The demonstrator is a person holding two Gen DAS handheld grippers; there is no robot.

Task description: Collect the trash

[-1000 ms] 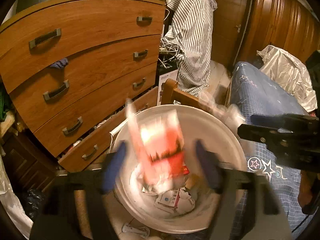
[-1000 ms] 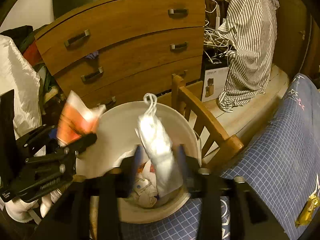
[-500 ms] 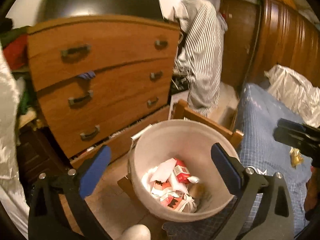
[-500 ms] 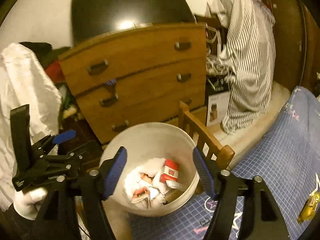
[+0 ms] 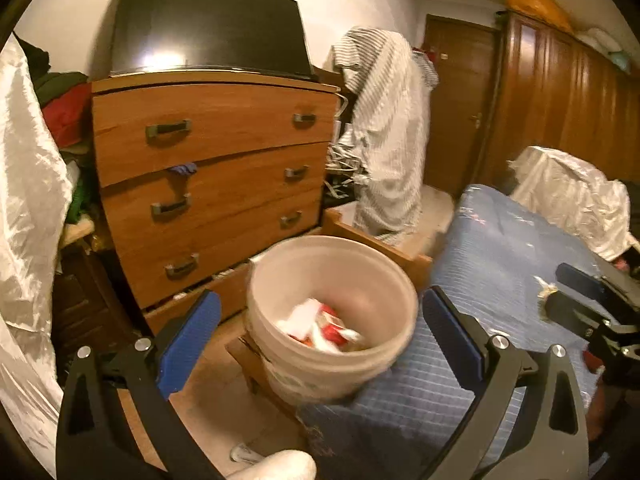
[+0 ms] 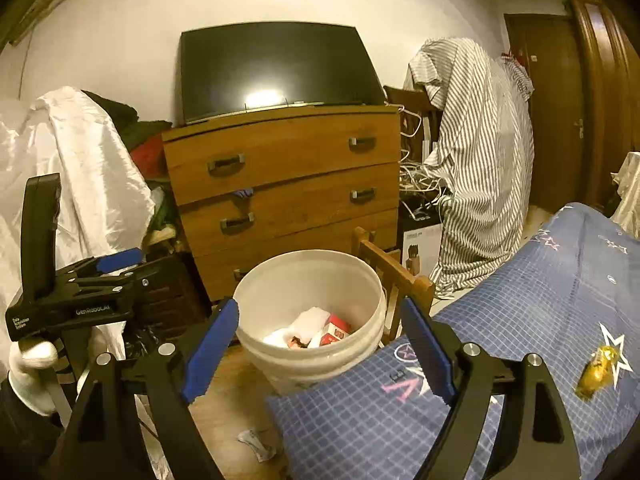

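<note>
A white bucket (image 5: pixel 332 256) (image 6: pixel 304 276) stands on the floor beside the bed and holds red and white paper trash (image 5: pixel 320 324) (image 6: pixel 320 330). My left gripper (image 5: pixel 320 332) is open and empty, raised above and back from the bucket. My right gripper (image 6: pixel 320 348) is open and empty, also back from the bucket. A yellow wrapper (image 6: pixel 598 370) lies on the blue checked bedspread (image 6: pixel 520 320) to the right; it also shows in the left wrist view (image 5: pixel 546 296). A crumpled scrap (image 6: pixel 256 444) lies on the floor below the bucket.
A wooden chest of drawers (image 6: pixel 280 184) with a dark screen (image 6: pixel 276 64) on top stands behind the bucket. A wooden bed frame post (image 6: pixel 384 268) is next to the bucket. A striped shirt (image 6: pixel 480 160) hangs at right. White plastic sheeting (image 5: pixel 24 200) is at left.
Both grippers opened and dropped their trash, a red-and-white packet and a white bag, into the bucket. Both then pulled up and back from the bucket.
</note>
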